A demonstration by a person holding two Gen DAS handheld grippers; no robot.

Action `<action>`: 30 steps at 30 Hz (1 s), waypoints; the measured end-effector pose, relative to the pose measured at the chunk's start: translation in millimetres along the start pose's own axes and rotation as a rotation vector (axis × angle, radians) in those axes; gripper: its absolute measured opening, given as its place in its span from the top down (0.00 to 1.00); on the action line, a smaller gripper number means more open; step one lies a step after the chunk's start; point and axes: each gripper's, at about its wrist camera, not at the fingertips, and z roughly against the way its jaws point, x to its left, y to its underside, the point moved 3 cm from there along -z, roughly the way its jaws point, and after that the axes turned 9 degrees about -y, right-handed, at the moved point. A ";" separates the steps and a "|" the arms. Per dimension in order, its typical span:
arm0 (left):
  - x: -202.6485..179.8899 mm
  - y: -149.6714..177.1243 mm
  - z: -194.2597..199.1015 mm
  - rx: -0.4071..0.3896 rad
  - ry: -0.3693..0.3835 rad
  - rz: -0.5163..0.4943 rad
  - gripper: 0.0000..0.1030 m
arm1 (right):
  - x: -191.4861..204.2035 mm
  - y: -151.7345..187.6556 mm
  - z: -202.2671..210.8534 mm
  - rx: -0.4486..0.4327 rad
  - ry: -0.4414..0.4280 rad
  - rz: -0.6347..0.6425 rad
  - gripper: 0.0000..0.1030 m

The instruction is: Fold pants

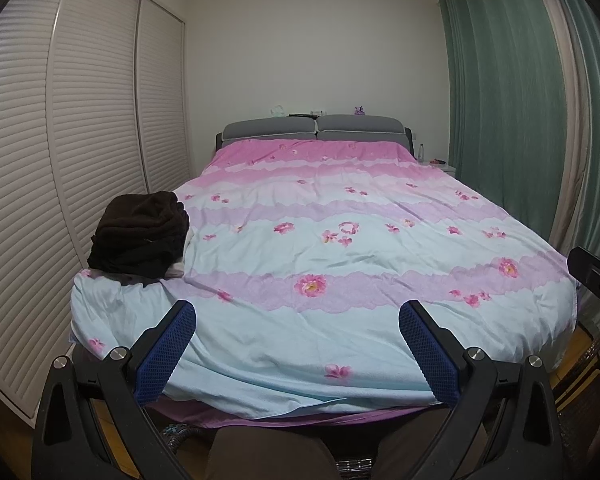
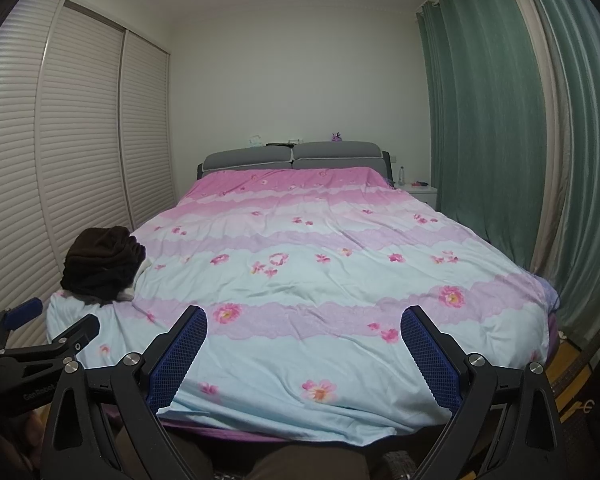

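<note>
1. While both tools hover at the foot of the bed (image 1: 380,240), the left tongs (image 1: 296,324) stand spread wide with nothing between their blue pads, and the right tongs (image 2: 304,330) gape the same way, released and empty.
2. A heap of dark brown pants (image 1: 140,236) lies crumpled on the bed's near left corner, close to the slatted wardrobe doors (image 1: 40,160), well apart from both tongs.
3. A floral quilt (image 2: 320,272), banded pink, lilac and pale blue, covers the mattress up to the grey headboard (image 2: 292,156).
4. Green curtains (image 2: 480,120) hang along the right wall; a clear bottle (image 2: 401,175) stands on the white nightstand (image 2: 422,192) beside them.
5. White lettering on the left tool's black body, seen from the right wrist camera, begins "GenRobot" (image 2: 40,391); the rest cannot be read.
</note>
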 end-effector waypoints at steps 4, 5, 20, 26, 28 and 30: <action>-2.7 0.2 0.8 -0.001 0.005 0.001 0.00 | -0.9 0.0 -0.2 0.001 0.000 -0.001 0.04; -3.2 0.0 0.6 -0.001 0.009 0.001 0.00 | -1.1 -0.1 -0.2 0.001 0.000 -0.001 0.04; 0.2 -2.0 2.0 0.019 0.044 0.014 0.00 | 0.1 0.3 0.0 0.003 -0.003 -0.002 0.04; -1.4 -2.6 5.6 0.007 0.045 0.003 0.00 | -1.2 -2.1 -2.0 -0.001 -0.004 0.003 0.04; -2.1 -2.4 5.6 0.008 0.047 -0.004 0.00 | -1.4 -2.2 -2.4 -0.001 -0.004 0.002 0.04; -2.2 -2.5 4.3 0.015 0.051 -0.004 0.00 | -1.1 -2.4 -3.0 -0.001 -0.004 0.001 0.04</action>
